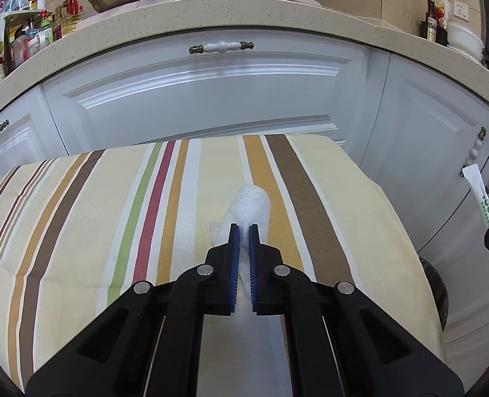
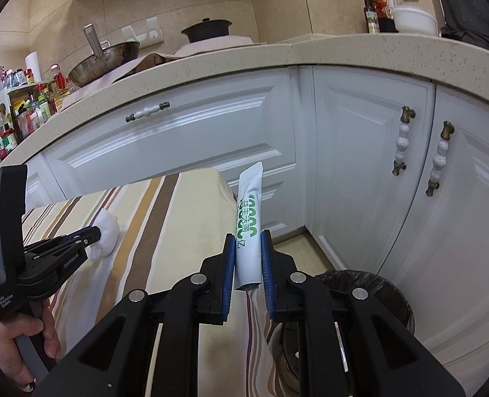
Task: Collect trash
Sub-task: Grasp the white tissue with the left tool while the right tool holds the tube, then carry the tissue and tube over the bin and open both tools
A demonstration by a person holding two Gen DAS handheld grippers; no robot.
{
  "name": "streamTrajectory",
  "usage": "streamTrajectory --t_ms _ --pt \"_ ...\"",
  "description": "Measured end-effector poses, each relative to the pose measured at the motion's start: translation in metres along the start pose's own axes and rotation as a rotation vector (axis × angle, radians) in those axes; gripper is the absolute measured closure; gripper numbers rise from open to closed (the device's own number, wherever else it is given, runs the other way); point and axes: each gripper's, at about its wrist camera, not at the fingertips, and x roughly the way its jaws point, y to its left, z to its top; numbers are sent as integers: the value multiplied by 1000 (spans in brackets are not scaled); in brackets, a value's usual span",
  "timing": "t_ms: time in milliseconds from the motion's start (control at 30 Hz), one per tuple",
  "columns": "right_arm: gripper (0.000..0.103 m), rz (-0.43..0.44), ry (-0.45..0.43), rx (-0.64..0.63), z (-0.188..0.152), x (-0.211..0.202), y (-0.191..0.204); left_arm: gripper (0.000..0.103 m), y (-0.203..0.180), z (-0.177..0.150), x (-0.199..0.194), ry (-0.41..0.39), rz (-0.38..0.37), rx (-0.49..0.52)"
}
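A crumpled white tissue [image 1: 251, 206] lies on the striped tablecloth [image 1: 79, 218], and my left gripper [image 1: 244, 231] is shut on its near end. In the right wrist view the same tissue [image 2: 107, 231] shows at the left gripper's tips [image 2: 95, 231]. My right gripper [image 2: 248, 240] is shut on a white sachet with green print [image 2: 249, 221], held upright above the table's right edge. The sachet [image 1: 482, 195] also shows at the far right of the left wrist view. A bin lined with a black bag [image 2: 376, 284] stands below the right gripper, to its right.
White cabinet doors [image 1: 211, 96] with beaded handles rise behind the table under a speckled counter [image 1: 244, 16]. On the counter stand a wok [image 2: 105, 59], a dark pot [image 2: 208, 29], bottles [image 1: 22, 39] and a white bowl [image 2: 413, 18]. A hand [image 2: 16, 337] holds the left gripper.
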Motion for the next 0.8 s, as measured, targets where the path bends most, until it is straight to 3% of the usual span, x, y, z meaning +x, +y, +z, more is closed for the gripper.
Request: streamTrajectory --t_ms 500,800 --pt "86 -39 -78 -28 2 -35 1 98 -18 -8 -57 -106 -44 20" --pt "86 -91 -110 -26 -4 -69 -17 98 -61 -13 -89 -138 -140 69"
